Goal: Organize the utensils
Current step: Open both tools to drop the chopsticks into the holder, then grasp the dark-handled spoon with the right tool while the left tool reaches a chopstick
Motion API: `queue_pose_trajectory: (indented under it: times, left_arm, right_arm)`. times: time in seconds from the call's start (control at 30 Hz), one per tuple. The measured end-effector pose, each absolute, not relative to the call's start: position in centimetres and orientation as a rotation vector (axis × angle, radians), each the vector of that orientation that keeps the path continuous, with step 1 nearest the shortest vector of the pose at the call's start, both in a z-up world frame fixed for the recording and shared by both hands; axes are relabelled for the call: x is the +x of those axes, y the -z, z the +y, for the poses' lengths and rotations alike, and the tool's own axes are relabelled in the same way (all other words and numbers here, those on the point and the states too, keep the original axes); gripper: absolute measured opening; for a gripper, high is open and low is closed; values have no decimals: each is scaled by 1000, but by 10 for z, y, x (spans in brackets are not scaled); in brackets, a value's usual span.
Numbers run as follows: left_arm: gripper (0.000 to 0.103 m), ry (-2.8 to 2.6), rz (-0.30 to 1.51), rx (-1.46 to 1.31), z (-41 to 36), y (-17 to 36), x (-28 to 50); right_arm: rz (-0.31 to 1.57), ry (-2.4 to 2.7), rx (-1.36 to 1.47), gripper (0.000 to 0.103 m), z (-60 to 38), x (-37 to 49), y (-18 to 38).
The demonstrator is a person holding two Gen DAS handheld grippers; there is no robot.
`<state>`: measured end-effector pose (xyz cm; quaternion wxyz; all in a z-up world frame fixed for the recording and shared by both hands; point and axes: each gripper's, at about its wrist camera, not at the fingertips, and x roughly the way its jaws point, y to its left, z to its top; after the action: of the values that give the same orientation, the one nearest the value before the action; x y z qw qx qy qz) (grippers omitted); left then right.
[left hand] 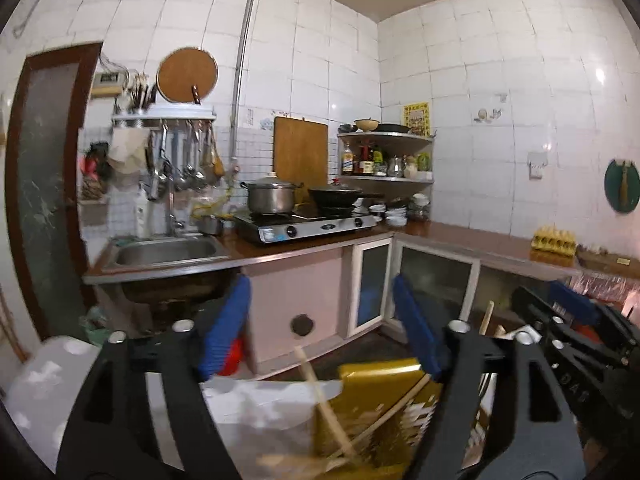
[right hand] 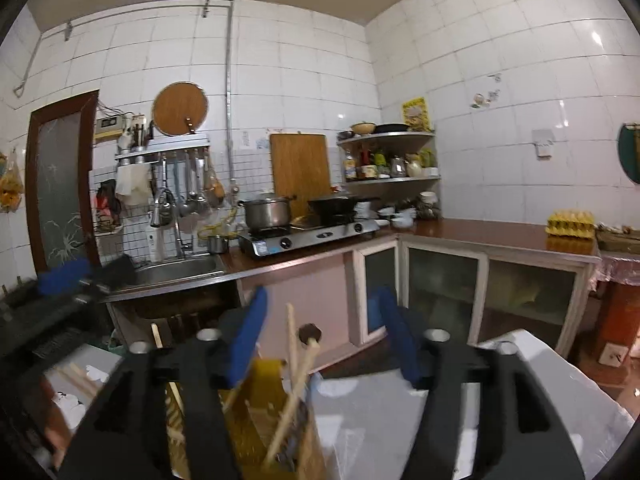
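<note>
Left claw (left hand: 320, 328) & right claw (right hand: 322, 336) both wide, empty, above yellow box w/ thin wooden chopsticks (right hand: 298, 364).

Even indoor light fills both fisheye views, with small glare spots on the glossy white wall tiles (left hand: 520, 92), straight lines bowing toward dark vignetted corners, and the near bottom foreground smeared by motion blur while the far counter (right hand: 480, 236) stays sharper.
</note>
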<state>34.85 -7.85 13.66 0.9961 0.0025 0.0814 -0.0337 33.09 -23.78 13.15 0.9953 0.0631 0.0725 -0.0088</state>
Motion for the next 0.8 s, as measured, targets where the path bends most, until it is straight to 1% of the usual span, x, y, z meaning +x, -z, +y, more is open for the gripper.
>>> queue_pose_trajectory:
  times: [0.07,0.13,0.23,0.33,0.4,0.5,0.7,0.8]
  left_arm:
    - [92,50,164,31,-65,-146,325]
    - [98,35,166,25,-50,-153,304]
    - [98,51,219,1,-26,-155,276]
    - [98,60,305,-40,-3,-141,258]
    - [98,58,369,-70,8,-124,251]
    - [98,41,496,-109,23,-82,243]
    - [98,3,629,-50,34,-21,244]
    - [98,-13,675,-21,40,0,249]
  right_arm:
    - [191,35,114,60,-240,315,-131]
    - [229,45,101,60,-238,301,-129]
    - [304,44,111,66,-234,279,-120]
    - [395,22,116,66,-224,260,-101]
    - [453,5,96,66,-213,248,-85]
    - [529,-12,53,66,-191,235,-58]
    - [658,-33,-7,66,-158,225,-9]
    - [736,-33,-20,66,-149,231,13]
